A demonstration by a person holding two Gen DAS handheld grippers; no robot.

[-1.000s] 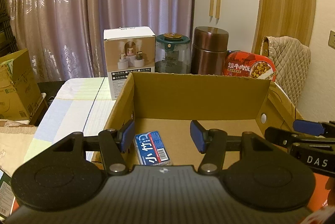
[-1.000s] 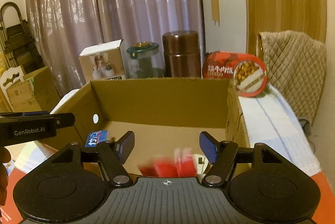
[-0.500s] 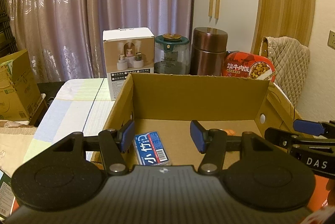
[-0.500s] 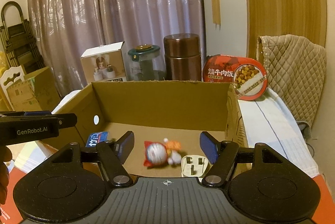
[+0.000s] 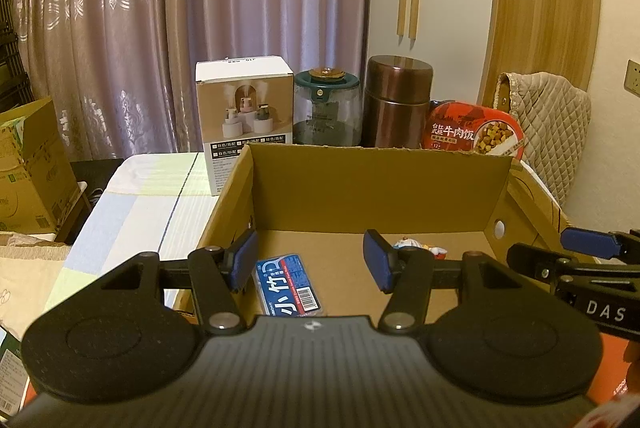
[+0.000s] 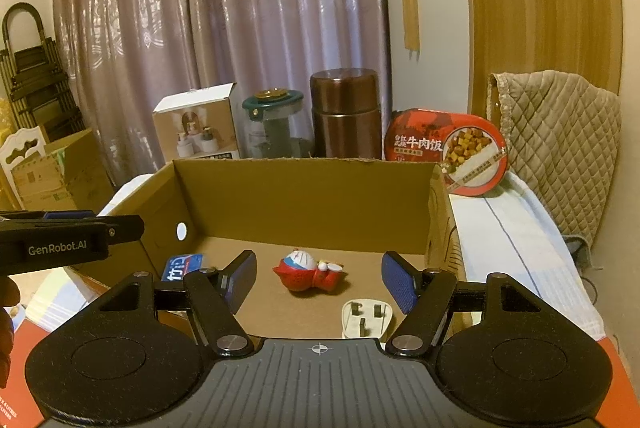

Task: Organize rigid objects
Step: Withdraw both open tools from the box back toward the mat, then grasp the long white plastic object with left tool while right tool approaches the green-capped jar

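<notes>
Both grippers hovered at the near edge of the open brown cardboard box [image 6: 304, 196], their blue-padded fingers spread wide with nothing between them. The left gripper [image 5: 310, 262] looked in from the box's left side, the right gripper [image 6: 318, 280] from its right.

Only the right wrist view showed the red and blue cartoon figurine [image 6: 306, 270] whole: it lay on its side on the box floor, near the middle, apart from the walls. Just in front of it and to the right lay a white three-pin plug [image 6: 366, 318], pins up, its near end cut off by the gripper body. The left wrist view did not show the plug, and there the figurine [image 5: 416, 248] was mostly hidden behind a fingertip.

The left wrist view gave the clearer look at the flat blue packet with white lettering [image 5: 288, 286], lying on the floor by the left wall; in the right wrist view the packet [image 6: 184, 264] was half covered by a finger.

Behind the box stood a white product carton [image 5: 244, 116], a glass jar with a green lid [image 5: 328, 112], a copper-brown canister [image 5: 398, 102] and a red beef-rice meal tub [image 5: 476, 134].
</notes>
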